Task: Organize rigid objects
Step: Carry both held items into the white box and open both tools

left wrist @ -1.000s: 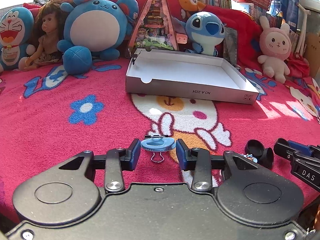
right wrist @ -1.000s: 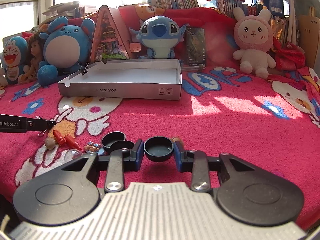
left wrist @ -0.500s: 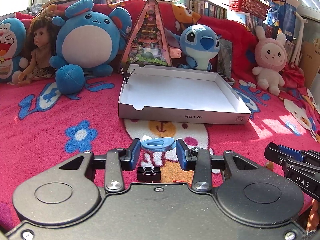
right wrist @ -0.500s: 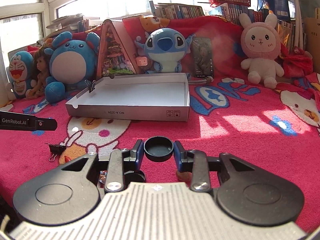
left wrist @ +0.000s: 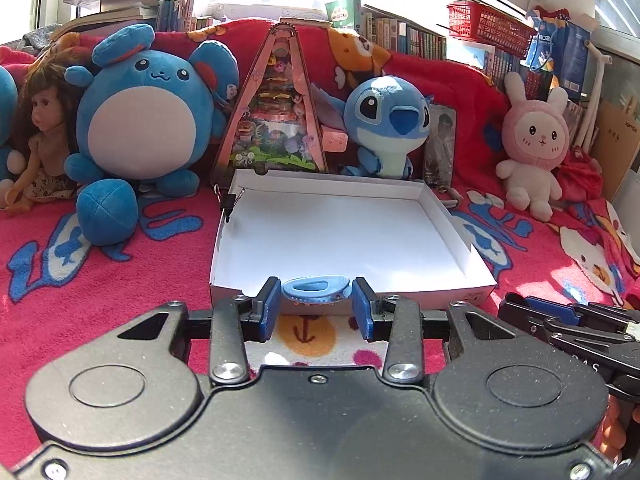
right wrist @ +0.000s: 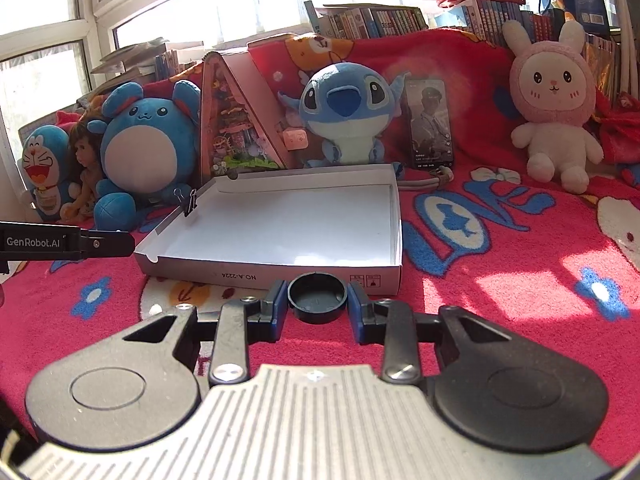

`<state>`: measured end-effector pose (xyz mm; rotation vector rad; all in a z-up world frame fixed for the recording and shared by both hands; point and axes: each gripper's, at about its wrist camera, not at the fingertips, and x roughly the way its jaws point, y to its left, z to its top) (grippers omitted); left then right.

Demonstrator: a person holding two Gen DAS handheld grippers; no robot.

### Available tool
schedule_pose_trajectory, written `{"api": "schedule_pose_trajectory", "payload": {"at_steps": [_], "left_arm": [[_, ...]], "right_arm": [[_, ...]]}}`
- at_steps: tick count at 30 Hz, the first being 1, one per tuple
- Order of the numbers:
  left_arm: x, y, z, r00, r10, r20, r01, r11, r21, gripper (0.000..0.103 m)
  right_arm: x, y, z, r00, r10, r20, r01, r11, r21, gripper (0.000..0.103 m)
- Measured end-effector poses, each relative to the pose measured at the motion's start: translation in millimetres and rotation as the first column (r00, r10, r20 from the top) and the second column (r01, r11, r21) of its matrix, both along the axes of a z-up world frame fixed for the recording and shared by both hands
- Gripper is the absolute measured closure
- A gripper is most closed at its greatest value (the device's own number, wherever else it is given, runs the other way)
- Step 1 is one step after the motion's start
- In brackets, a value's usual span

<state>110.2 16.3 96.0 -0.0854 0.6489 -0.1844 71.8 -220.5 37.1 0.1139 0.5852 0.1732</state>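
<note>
- Blue-padded fingers of the left gripper point(left wrist: 316, 307) are clamped on a light-blue plastic hair clip point(left wrist: 315, 289), one pad on each end of it, the clip lying level and clear of the blanket.
- Just beyond the clip is the near wall of a shallow white cardboard box point(left wrist: 440, 293); seen from the left wrist, the clip overlaps that near wall.
- The right gripper point(right wrist: 317, 307) has its jaws pressed against the two sides of a round black cap point(right wrist: 317, 297), open side up, held off the blanket.
- From the right wrist the cap sits in front of the box's near wall, which bears the print "NO.A-2224" upside down.
- The box floor shows bare and white; a black binder clip point(right wrist: 189, 202) is clipped on its left wall near the far corner.
- Each gripper shows at the edge of the other's view: the right one at the lower right of the left wrist view, the left one as a black bar marked "GenRobot.AI" at the left of the right wrist view.
- Under everything lies a red fleece blanket point(right wrist: 500, 280) with cartoon prints.
- Behind the box stand a round blue plush point(left wrist: 148, 120), a triangular toy case point(left wrist: 276, 120), a blue big-eared plush point(left wrist: 386, 120), a phone point(right wrist: 430, 124) propped upright and a pink rabbit plush point(right wrist: 554, 108); a doll point(left wrist: 40, 128) sits at the far left.
</note>
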Motion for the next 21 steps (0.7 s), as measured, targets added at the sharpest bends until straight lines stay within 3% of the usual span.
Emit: {"api": "schedule_pose_trajectory", "payload": {"at_steps": [8,12,21], "left_arm": [[72.5,-10.9,-13.9,0.996,0.027,-0.081,-0.027,1.000,-0.003,0.066],[102.9,-18.3,-25.5,0.991,0.041,-0.130,-0.038,0.999,0.030,0.066],[134.4,-25.2,-54.6,0.976,0.078,-0.205,-0.067,0.996,0.059,0.066]], "right_arm": [[66.0,-0.2,1.8,0.996,0.008,-0.084,-0.008,1.000,0.005,0.065],[98.0,-1.0,-1.7,0.989,0.002,-0.147,-0.004,1.000,-0.008,0.065],[138.0,-4.0,-22.5,0.970,-0.011,-0.242,0.011,1.000,-0.005,0.065]]}}
